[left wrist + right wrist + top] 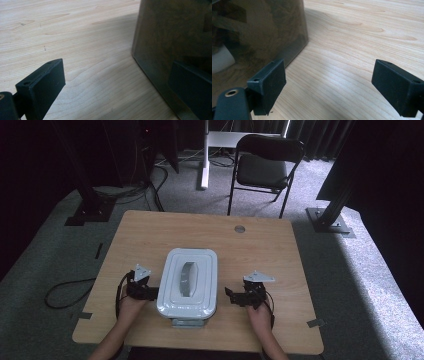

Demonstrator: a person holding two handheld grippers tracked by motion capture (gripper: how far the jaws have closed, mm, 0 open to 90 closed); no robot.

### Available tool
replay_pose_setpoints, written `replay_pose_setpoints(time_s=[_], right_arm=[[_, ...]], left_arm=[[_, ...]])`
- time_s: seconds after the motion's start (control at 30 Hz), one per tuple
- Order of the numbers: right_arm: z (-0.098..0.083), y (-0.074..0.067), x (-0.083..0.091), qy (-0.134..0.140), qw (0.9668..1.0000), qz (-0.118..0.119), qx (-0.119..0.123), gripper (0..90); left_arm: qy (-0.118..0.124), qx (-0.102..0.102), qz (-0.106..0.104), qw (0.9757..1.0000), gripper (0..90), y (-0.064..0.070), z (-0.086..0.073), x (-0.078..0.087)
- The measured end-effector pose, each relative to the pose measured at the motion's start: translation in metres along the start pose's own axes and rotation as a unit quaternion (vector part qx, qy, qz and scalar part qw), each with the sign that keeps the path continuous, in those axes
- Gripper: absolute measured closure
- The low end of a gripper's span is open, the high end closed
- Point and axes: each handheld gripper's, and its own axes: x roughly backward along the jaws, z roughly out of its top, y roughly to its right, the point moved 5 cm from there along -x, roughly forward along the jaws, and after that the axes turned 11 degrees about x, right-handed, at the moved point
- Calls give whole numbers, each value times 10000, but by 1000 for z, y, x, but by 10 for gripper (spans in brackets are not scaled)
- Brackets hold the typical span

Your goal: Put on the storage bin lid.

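We get ready to grab the box.
Our left gripper [150, 293] and right gripper [234, 297] sit wide open beside the white box [188, 282]; next we close in.

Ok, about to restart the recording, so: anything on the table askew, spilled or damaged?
Nothing stands out. The white lidded container sits squarely mid-table with its lid on. The left gripper and right gripper flank it, both open, on the bare wooden table. No spill or damage visible.

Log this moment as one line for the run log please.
left hand-held gripper: open, at left side of white lidded bin | right hand-held gripper: open, just right of bin | bin: on table, lid on
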Motion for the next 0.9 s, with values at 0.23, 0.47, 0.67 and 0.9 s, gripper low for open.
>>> replay_pose_setpoints(time_s=[0.23,0.47,0.67,0.9], right_arm=[[-4,10,4,44,9997,-232,-116,114],[-10,20,13,33,9993,-376,42,114],[-13,28,21,95,9985,-532,76,115],[-20,44,33,168,9961,-866,-60,114]], left_arm=[[19,38,70,10000,22,-9,-3,5],[-3,74,114,9999,23,-18,-7,10],[-15,176,115,9998,23,-25,-11,13],[-20,226,216,9995,22,-38,-18,19]])
